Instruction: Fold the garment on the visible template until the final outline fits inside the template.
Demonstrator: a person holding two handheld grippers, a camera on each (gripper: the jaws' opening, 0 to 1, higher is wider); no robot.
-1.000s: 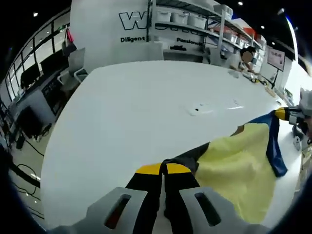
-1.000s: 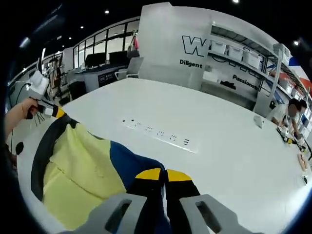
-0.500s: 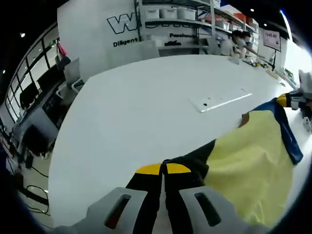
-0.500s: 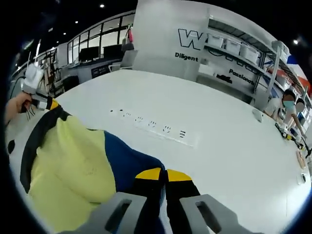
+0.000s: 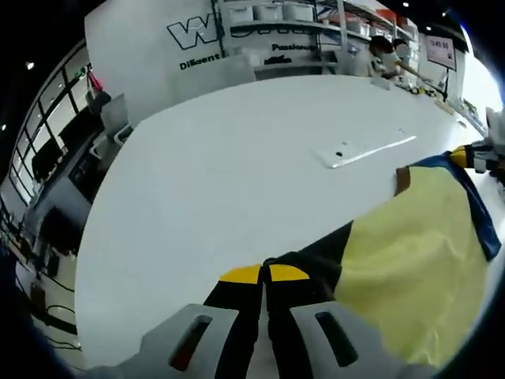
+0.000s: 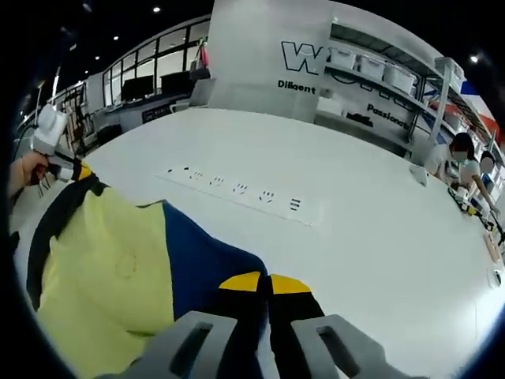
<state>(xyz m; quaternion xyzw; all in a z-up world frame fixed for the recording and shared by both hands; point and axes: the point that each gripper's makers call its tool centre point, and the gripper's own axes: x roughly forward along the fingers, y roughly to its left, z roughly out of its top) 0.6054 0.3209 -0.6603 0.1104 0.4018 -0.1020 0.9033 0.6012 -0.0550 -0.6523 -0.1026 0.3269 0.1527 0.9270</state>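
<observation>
1. In the left gripper view we see our left claw [image 5: 264,274] with its yellow-tipped jaws pressed together on the black edge of the garment [image 5: 410,260].
2. From there the garment spreads to the right over the white worktop [image 5: 229,166]: a black band at the claw, a wide pale yellow panel, and a blue strip along the far edge.
3. At the right edge of that view our right claw [image 5: 465,156] pinches the far blue corner of the garment.
4. In the right gripper view the right claw [image 6: 264,283] is closed on the blue part of the garment [image 6: 118,276], which runs off to the left as yellow cloth with a black border.
5. There the left claw [image 6: 79,170] grips the black corner, with a hand [image 6: 24,170] behind it.
6. A strip of sockets [image 6: 241,189] is set into the worktop [image 6: 379,229] beyond the garment.
7. We cannot make out a template outline on the worktop.
8. Beyond the worktop stand a white wall with dark lettering [image 6: 304,63] and shelves with bins [image 6: 379,71].
</observation>
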